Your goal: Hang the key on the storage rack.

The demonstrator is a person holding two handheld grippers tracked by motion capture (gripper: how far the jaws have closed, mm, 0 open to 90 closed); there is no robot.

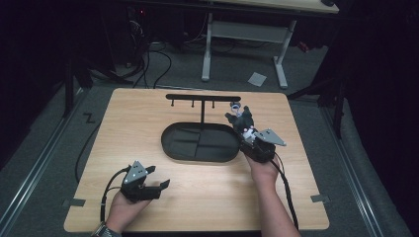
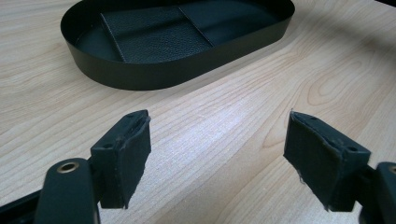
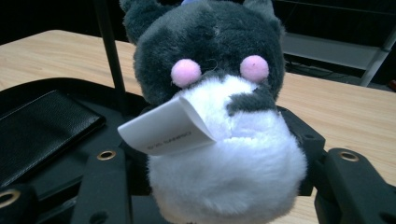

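Note:
A grey and white plush toy (image 1: 243, 120) with pink spots and a white tag is clamped in my right gripper (image 1: 248, 137), held just past the right end of the black oval tray (image 1: 170, 148). In the right gripper view the plush toy (image 3: 219, 140) sits between both jaws, above the tray's rim (image 3: 46, 86). My left gripper (image 1: 159, 177) rests near the table's front left, open and holding nothing. In the left gripper view, the left gripper (image 2: 217, 154) has its jaws wide apart over bare wood, with the tray (image 2: 154, 74) a short way ahead.
A black T-shaped stand (image 1: 202, 98) with small hooks rises behind the tray; its pole (image 3: 109, 51) is just left of the plush. The tray holds flat black leather-like pads (image 2: 159, 35). Bare wood lies in front of the tray. A desk frame (image 1: 281, 54) stands on the floor beyond.

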